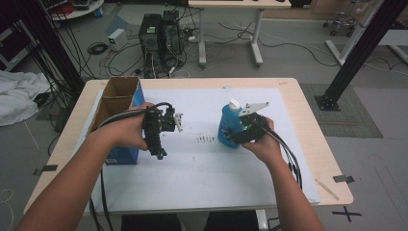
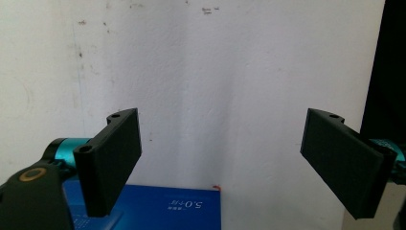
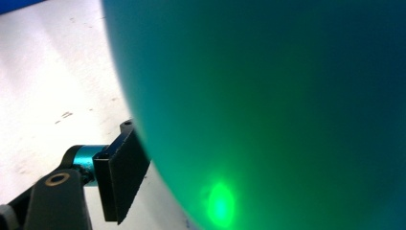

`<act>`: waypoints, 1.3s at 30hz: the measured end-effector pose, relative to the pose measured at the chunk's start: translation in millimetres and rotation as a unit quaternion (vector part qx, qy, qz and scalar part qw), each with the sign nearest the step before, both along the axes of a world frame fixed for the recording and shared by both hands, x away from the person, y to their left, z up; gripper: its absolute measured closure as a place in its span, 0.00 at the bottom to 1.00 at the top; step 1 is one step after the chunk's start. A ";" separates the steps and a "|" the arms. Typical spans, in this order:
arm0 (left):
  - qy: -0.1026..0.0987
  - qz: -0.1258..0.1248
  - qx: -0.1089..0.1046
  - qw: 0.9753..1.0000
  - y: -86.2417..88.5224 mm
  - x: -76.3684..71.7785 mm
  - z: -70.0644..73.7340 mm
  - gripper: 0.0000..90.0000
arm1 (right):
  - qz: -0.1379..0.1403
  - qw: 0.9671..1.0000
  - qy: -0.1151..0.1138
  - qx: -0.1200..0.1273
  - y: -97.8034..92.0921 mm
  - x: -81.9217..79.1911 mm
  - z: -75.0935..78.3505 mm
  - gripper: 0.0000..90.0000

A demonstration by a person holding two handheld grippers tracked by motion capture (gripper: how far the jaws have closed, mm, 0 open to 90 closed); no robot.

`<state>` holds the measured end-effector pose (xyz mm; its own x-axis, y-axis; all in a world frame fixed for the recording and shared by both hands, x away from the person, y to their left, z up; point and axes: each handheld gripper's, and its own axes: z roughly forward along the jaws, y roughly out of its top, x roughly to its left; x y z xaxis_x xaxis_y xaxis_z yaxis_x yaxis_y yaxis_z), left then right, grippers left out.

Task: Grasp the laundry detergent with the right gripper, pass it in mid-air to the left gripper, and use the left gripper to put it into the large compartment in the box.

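Bottle: the blue bottle [image 1: 230, 126] stands upright on the white sheet [image 1: 211, 173], long axis vertical, white cap up.
Right gripper [image 1: 246, 131]: its jaws sit around the bottle's body, one jaw against its side (the other is hidden, so whether they are clamped on it I cannot tell).
Left gripper [image 2: 220, 163]: jaws wide apart, nothing between them, beside the cardboard box [image 1: 118, 108].
Nearer hand: the right; the bottle lies well off from the left fingers.

Light wood table [image 1: 308, 125] with rounded corners, most of its top covered by a white sheet [image 1: 202, 168], marked with small dark specks near the middle. Open blue cardboard box [image 1: 118, 103] stands by the left edge, toward the far corner. Blue bottle [image 1: 229, 126] with white cap stands upright right of centre. Thin wooden stick [image 1: 327, 189] lies near the near right corner, on bare wood.
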<state>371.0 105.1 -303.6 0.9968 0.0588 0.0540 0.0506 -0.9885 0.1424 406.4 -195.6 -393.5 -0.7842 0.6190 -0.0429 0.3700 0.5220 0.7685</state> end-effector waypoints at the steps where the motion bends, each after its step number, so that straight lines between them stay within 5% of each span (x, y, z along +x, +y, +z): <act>1: 0.001 0.000 0.001 1.000 0.0 0.0 0.4 0.15 | 0.000 1.000 0.002 0.004 0.0 -0.1 -0.3 0.26; 14: 0.002 0.000 0.000 1.000 -1.5 0.0 -0.2 0.15 | -0.022 1.000 -0.011 0.014 1.2 0.4 -3.1 0.31; 39: 0.004 0.002 -0.001 1.000 -2.3 1.4 -1.5 0.16 | -0.007 1.000 -0.011 0.028 3.1 0.7 -6.8 0.42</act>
